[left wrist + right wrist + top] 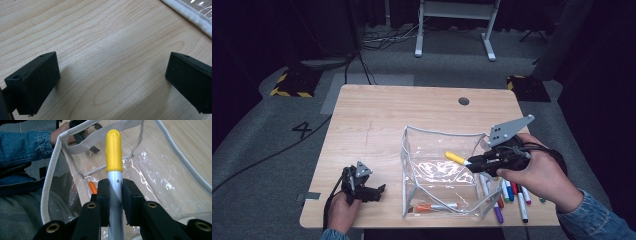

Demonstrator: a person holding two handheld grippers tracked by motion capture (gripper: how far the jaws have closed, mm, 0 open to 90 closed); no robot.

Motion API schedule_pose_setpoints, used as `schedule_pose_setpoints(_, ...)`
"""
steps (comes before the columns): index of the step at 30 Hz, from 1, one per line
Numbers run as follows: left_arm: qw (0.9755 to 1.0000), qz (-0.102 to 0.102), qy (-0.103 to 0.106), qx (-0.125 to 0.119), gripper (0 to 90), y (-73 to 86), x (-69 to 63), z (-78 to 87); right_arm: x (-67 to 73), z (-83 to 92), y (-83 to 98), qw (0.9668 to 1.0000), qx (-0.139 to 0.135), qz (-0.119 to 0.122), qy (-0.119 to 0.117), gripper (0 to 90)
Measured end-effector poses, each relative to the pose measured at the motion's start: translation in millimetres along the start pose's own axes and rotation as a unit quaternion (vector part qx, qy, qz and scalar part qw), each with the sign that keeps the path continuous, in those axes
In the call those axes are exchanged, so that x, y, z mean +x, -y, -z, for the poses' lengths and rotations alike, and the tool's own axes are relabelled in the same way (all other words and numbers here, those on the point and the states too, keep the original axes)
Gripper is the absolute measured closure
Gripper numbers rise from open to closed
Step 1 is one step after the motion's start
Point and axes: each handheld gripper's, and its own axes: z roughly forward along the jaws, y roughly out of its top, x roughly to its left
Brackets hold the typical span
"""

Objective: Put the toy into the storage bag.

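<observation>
- The right gripper [473, 163] is clenched on a yellow-capped marker [114, 152], jaws pinching the grey barrel just below the cap, so the capped end sticks out ahead of the jaws over the open mouth of the clear plastic pouch [439, 131].
- The grip sits close to one end, and I'd guess the long free barrel behind could swing or slip if the hand tips sharply.
- The pouch walls are floppy and stand on their own; a nudge from the marker tip on the white-trimmed rim could fold the mouth shut or push the pouch along the table [372, 115].
- Let go too early and the marker may bounce off the rim onto the loose markers [512, 192] lying just right of the pouch.
- An orange marker [434, 206] already lies inside at the near wall.
- The left gripper [371, 192] rests on the wood left of the pouch, jaws spread wide with nothing between them, so nothing steadies the pouch.
</observation>
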Motion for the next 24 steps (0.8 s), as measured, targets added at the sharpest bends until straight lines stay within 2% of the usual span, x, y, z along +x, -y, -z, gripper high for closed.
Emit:
schedule_pose_setpoints(11,1.0,0.0,0.0,0.0,0.0,0.0,0.0,0.0,8.6,-35.4,-15.0,0.9973,0.06,0.033,-0.028,77.0)
schedule_pose_setpoints(24,1.0,0.0,0.0,0.0,0.0,0.0,0.1,0.0,11.0,-80.1,-25.5,0.9892,0.129,0.055,-0.043,77.0)
